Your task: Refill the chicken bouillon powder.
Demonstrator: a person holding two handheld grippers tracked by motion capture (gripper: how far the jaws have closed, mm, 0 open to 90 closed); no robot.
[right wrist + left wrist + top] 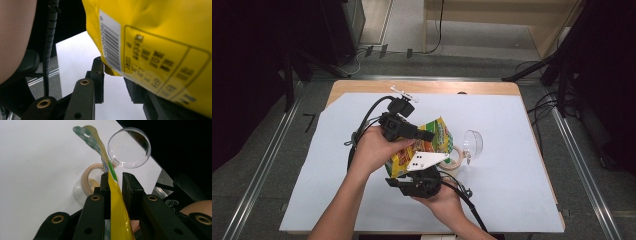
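A yellow snack bag [438, 134] with a green checked top hangs above the table between my two grippers. The left gripper [428, 136] comes in from the left and is shut on the bag's side edge. In the left gripper view the bag [117, 215] runs up between the pads of that gripper [115, 182]. The right gripper [398, 179] sits below, at the bag's bottom corner. In the right gripper view that corner, with the barcode, lies between the jaws of the right gripper [115, 72], and the bag [155, 37] covers the right jaw.
A small clear jar with a tan rim [455, 156] [91, 180] stands right of the bag, and its round clear lid [473, 141] [130, 147] stands open beside it. A white sheet [512, 175] covers the wooden table [427, 87].
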